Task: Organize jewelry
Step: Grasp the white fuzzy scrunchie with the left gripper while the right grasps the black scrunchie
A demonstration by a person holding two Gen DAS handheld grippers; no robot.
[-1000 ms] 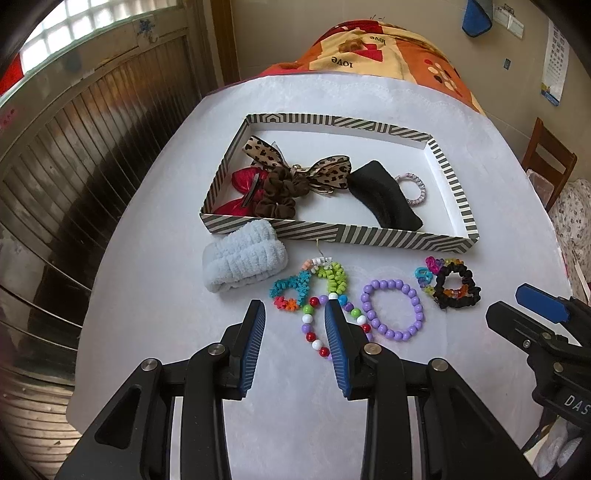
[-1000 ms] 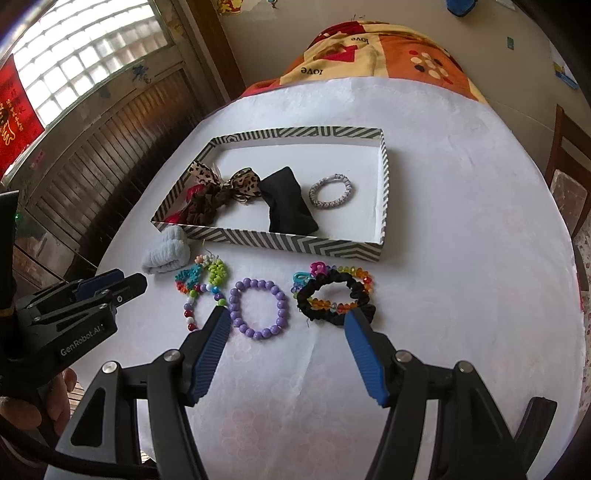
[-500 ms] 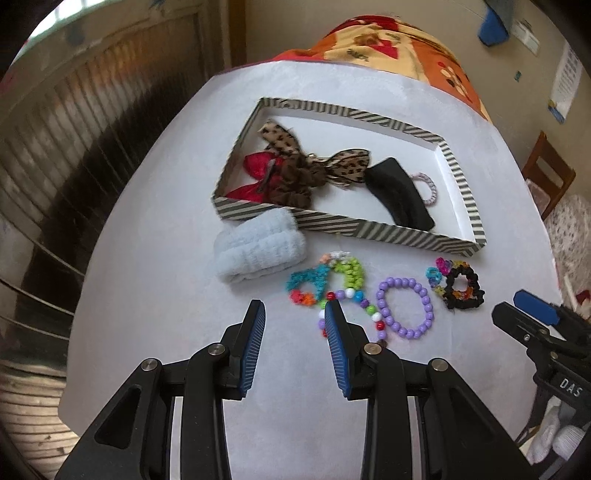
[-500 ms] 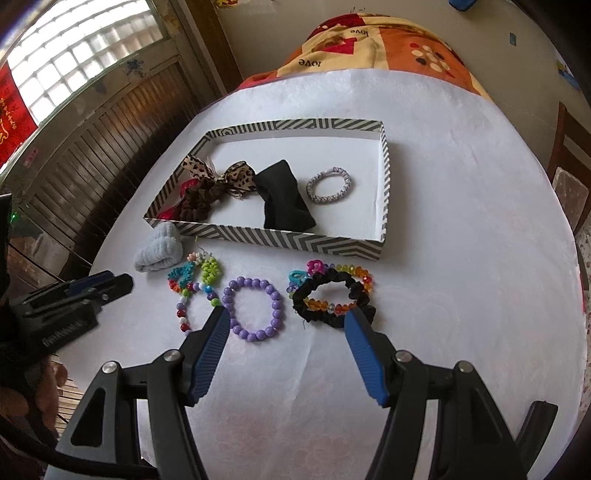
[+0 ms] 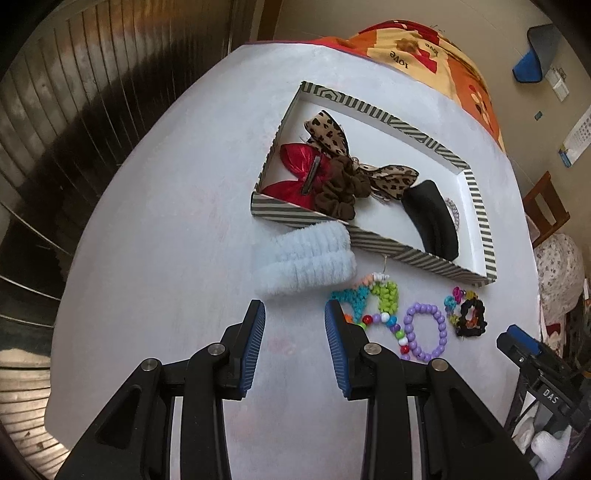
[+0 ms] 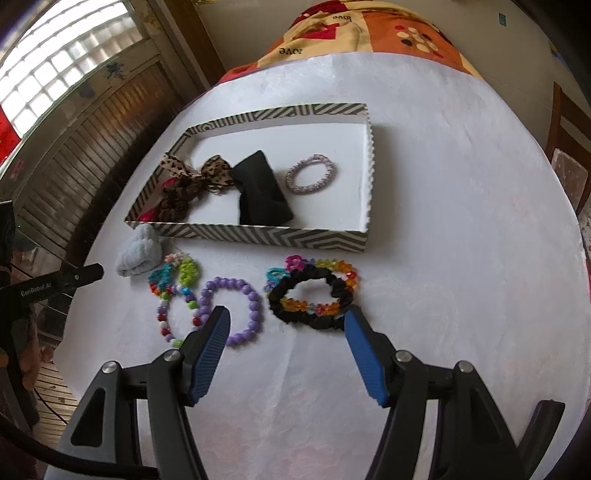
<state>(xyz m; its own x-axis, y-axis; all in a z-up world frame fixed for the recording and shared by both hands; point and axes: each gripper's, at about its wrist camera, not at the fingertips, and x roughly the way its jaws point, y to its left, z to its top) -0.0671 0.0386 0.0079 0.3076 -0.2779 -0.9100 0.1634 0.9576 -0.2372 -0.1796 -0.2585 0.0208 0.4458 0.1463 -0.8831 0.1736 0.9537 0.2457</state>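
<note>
A striped box (image 5: 373, 242) (image 6: 258, 236) holds a leopard bow (image 5: 328, 129), a red bow (image 5: 295, 166), a brown scrunchie (image 5: 340, 192), a black band (image 6: 262, 195) and a pale bracelet (image 6: 310, 174). In front of it on the white table lie a light blue fuzzy band (image 5: 306, 258) (image 6: 138, 251), colourful bead pieces (image 5: 380, 295) (image 6: 177, 280), a purple bead bracelet (image 5: 424, 332) (image 6: 236, 310) and a black scrunchie with orange beads (image 6: 314, 295) (image 5: 471, 317). My left gripper (image 5: 294, 317) is open and empty, just before the blue band. My right gripper (image 6: 286, 325) is open and empty, between purple bracelet and black scrunchie.
The white round table (image 6: 461, 221) drops off at the left beside dark wooden shutters (image 5: 74, 110). An orange patterned blanket (image 6: 369, 33) lies behind the table. A wooden chair (image 5: 543, 206) stands at the right. The other gripper shows at each view's edge (image 5: 535, 365) (image 6: 55, 284).
My left gripper has swung left and closer, now facing the blue fuzzy band instead of the bead pieces. My right gripper has moved forward, closer to the purple bracelet and black scrunchie.
</note>
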